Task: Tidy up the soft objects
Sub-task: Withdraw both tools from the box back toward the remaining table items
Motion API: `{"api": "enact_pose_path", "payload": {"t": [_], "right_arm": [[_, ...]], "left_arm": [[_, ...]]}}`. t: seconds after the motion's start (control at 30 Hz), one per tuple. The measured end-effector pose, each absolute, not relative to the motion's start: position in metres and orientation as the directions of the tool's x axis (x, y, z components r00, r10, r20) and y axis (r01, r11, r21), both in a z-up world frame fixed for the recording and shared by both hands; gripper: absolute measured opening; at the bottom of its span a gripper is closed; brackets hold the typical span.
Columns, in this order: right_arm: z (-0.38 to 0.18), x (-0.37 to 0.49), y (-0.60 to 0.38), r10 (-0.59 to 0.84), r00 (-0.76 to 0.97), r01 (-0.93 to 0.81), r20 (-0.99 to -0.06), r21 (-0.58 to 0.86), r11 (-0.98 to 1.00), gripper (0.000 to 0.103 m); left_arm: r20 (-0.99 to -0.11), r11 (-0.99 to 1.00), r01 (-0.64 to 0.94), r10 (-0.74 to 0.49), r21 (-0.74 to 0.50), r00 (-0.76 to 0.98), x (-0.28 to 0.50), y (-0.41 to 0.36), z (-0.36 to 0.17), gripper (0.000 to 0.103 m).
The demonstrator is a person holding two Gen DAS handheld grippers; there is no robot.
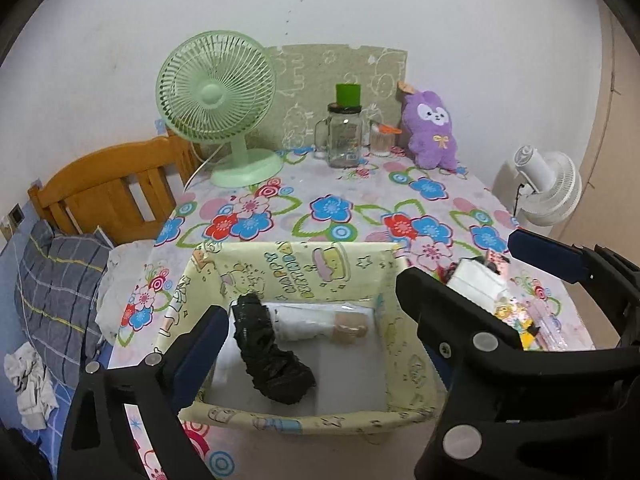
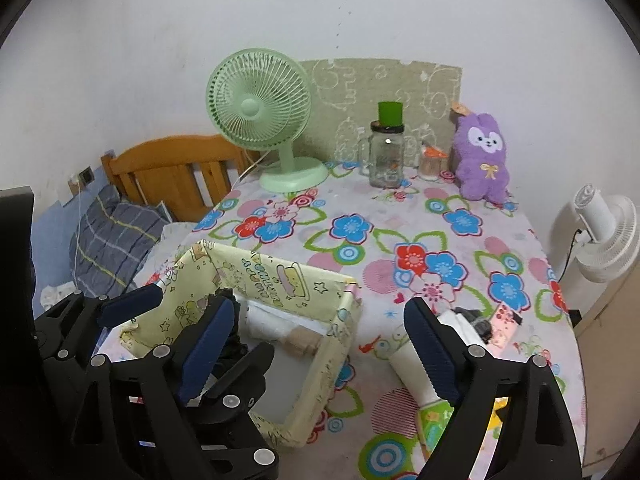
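A yellow cartoon-print fabric box [image 1: 288, 268] [image 2: 280, 276] stands on the flowered table. Inside lie a black crumpled roll [image 1: 268, 352] and a white roll with a beige end [image 1: 316, 322] [image 2: 280, 326]. My left gripper [image 1: 316, 320] is open and empty, hovering over the box; it also shows in the right wrist view [image 2: 160, 308]. My right gripper [image 2: 320, 344] is open and empty, over the box's right wall. A small pile of soft packets [image 1: 480, 280] [image 2: 476, 320] lies right of the box. A purple plush bunny [image 1: 432, 128] [image 2: 484, 156] leans at the back.
A green desk fan [image 1: 218, 100] [image 2: 260, 116], a glass jar with a green cup on it [image 1: 345, 132] [image 2: 388, 148] and a small cup stand at the back. A white fan [image 1: 548, 184] stands off the right edge. A bed with a plaid pillow [image 1: 60, 292] is on the left.
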State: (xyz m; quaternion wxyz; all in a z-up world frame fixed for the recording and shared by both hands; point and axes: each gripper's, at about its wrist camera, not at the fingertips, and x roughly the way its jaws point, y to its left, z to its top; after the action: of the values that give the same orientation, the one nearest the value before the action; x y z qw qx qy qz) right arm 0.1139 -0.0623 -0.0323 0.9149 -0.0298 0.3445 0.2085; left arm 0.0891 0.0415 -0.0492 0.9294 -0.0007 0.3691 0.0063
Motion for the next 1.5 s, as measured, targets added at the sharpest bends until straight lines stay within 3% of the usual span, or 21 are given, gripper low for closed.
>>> {"api": "enact_pose_path", "payload": {"t": [0.2, 0.77, 1.5], "right_arm": [[-0.022, 0.100, -0.079, 0.354, 0.703, -0.384, -0.616, 0.090, 0.919, 0.093], [-0.007, 0.071, -0.136, 0.324, 0.777, -0.324, -0.540, 0.098, 0.941, 0.100], [-0.022, 0.054, -0.201, 0.215, 0.811, -0.224, -0.544, 0.051, 0.973, 0.100]], "left_arm": [[-0.658, 1.000, -0.009, 0.017, 0.016, 0.753, 0.078, 0.027, -0.039, 0.103], [-0.592, 0.999, 0.032, -0.010, 0.027, 0.806, 0.053, -0.023, -0.025, 0.103], [-0.585, 0.989, 0.149, -0.108, 0.022, 0.804, 0.051, -0.089, -0.044, 0.101]]}}
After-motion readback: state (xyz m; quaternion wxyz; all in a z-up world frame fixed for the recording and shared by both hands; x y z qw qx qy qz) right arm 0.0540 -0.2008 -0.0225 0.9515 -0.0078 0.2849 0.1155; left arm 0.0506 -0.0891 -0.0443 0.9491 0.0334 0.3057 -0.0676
